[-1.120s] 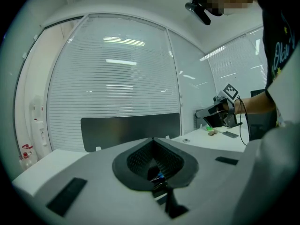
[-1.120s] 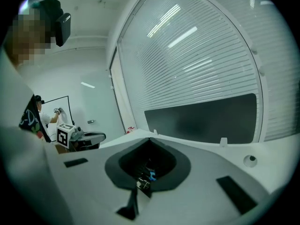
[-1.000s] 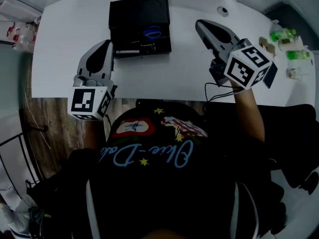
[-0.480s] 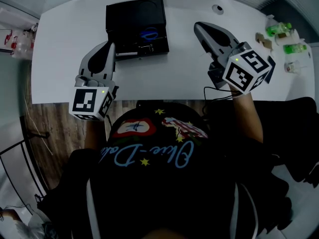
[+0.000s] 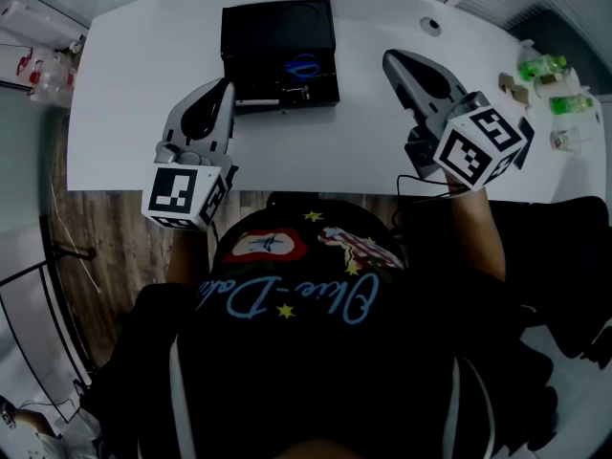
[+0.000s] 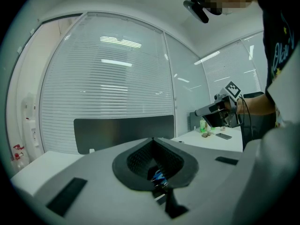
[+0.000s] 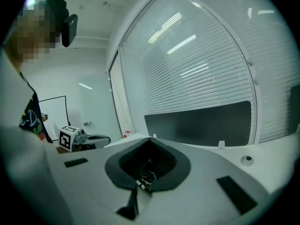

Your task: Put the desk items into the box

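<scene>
Both left gripper (image 5: 228,85) and right gripper (image 5: 388,56), fingers together, hover near the box (image 5: 277,22).

A white tabletop (image 5: 134,84) with rounded corners and a round cable hole (image 5: 433,25) stands over a wood-plank floor (image 5: 105,247). A dark low panel (image 6: 122,130) runs along its far edge. Behind it, horizontal blinds (image 6: 108,78) cover tall glass walls, and strip lights (image 6: 119,42) reflect in the panes. To one side there is a plain white wall (image 7: 93,93).
</scene>
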`<action>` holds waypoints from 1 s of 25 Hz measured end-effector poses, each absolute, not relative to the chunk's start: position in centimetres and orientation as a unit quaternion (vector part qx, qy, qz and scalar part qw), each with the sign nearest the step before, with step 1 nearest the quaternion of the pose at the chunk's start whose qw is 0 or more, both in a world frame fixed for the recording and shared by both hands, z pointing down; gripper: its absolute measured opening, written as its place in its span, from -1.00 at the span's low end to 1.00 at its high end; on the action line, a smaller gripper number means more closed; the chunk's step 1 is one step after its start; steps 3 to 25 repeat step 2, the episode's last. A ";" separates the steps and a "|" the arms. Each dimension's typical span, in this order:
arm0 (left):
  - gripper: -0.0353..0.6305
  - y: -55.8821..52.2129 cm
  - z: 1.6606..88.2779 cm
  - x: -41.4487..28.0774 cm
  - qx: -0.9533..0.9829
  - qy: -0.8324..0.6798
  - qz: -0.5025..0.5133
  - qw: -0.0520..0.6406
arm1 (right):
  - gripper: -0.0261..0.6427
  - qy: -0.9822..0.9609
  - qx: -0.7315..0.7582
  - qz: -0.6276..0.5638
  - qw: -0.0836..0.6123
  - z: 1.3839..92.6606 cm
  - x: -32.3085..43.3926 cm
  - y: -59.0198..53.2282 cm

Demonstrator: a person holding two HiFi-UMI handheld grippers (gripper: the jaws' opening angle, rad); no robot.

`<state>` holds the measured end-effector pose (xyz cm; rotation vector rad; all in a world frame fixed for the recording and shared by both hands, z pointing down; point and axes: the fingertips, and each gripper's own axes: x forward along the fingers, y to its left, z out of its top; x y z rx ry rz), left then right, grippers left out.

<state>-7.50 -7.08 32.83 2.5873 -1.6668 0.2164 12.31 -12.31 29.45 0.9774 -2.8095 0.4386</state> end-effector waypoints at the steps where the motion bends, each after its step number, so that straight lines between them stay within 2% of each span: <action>1: -0.87 -6.9 32.8 -7.7 0.838 -0.540 0.070 0.028 | -0.90 -0.932 0.324 0.145 0.068 29.5 12.1 -12.1; 25: -0.87 -6.8 32.7 -7.9 0.838 -0.541 0.069 0.028 | -0.90 -0.933 0.323 0.145 0.069 29.5 11.8 -12.0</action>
